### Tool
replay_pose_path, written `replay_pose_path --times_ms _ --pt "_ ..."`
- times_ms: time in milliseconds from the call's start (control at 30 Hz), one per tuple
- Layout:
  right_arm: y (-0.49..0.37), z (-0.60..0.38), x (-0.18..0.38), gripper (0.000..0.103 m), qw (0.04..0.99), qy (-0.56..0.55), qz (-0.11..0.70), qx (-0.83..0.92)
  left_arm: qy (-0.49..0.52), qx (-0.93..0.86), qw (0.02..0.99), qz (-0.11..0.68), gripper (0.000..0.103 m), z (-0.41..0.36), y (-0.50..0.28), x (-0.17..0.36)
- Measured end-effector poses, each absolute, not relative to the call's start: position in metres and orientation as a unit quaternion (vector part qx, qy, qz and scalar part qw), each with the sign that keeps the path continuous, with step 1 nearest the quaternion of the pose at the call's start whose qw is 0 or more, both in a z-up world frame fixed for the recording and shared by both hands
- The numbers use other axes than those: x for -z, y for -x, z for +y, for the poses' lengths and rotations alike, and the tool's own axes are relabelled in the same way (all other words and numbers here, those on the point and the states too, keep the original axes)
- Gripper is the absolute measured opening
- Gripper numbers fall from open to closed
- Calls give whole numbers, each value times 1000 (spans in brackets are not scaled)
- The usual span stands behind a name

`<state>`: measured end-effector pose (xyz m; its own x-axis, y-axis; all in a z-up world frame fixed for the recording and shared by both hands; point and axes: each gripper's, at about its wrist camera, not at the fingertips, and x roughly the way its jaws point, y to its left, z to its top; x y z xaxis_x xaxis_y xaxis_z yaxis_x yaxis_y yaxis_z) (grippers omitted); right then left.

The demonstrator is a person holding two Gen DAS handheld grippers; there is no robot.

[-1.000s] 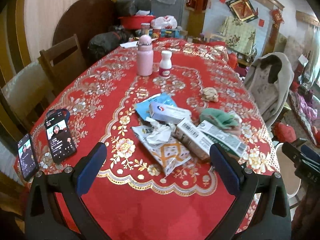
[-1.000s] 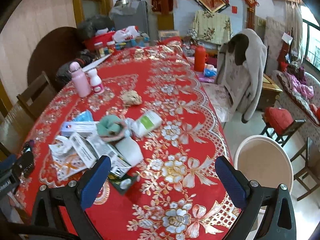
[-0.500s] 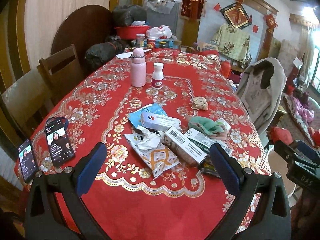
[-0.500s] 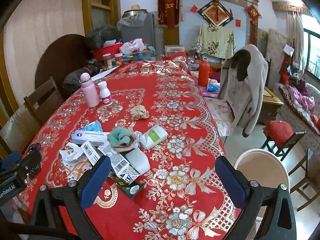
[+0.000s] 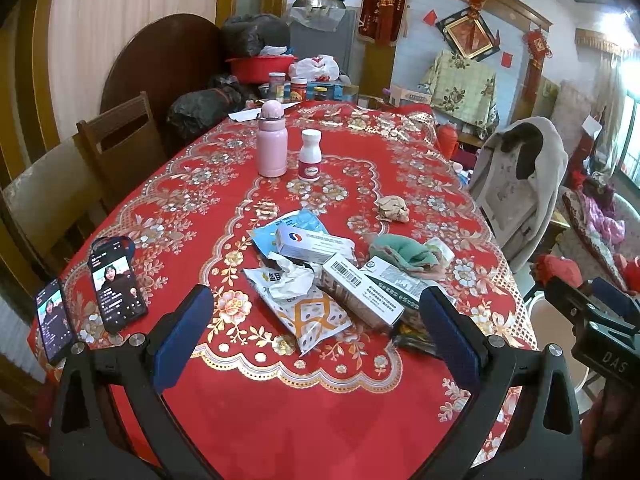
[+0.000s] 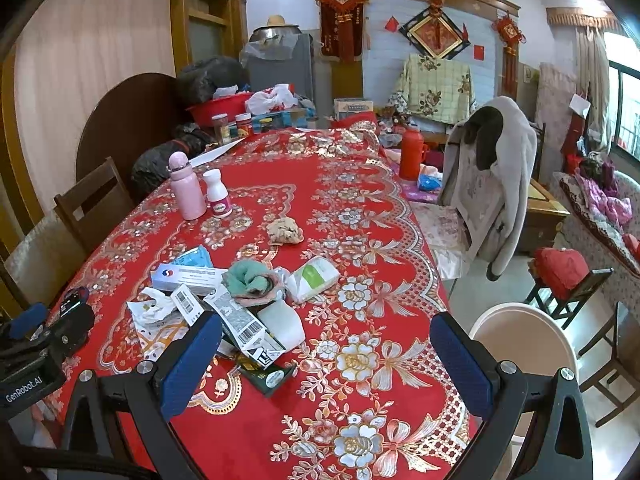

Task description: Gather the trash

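Both jaws wide, empty: left gripper (image 5: 316, 332) and right gripper (image 6: 328, 354) hover near trash pile (image 5: 340, 272) on tabletop (image 5: 280, 400), likely lining up first grab.

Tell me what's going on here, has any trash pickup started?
Not yet. A person holds the left gripper and right gripper open and empty above the red floral tablecloth. The litter pile of cardboard cartons, wrappers and crumpled white paper lies untouched. A crumpled brown paper ball sits apart, near a pink bottle.
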<state>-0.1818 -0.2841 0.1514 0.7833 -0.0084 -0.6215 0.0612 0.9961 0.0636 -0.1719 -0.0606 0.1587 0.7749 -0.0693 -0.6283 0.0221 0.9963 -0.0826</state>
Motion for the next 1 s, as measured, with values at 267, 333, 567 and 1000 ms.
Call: replay_pose_path --times_ms 267,333,567,1000 --pt "182 -282 -155 103 944 -39 326 15 35 25 942 334 102 -60 172 -159" --pt "182 -282 -155 103 945 -41 325 15 36 25 941 334 102 -60 172 -159" --pt "181 -281 -156 103 945 -38 323 15 37 25 941 335 102 -60 172 -159" --pt "179 -278 -159 103 945 -38 325 11 38 25 942 333 102 -60 173 -159"
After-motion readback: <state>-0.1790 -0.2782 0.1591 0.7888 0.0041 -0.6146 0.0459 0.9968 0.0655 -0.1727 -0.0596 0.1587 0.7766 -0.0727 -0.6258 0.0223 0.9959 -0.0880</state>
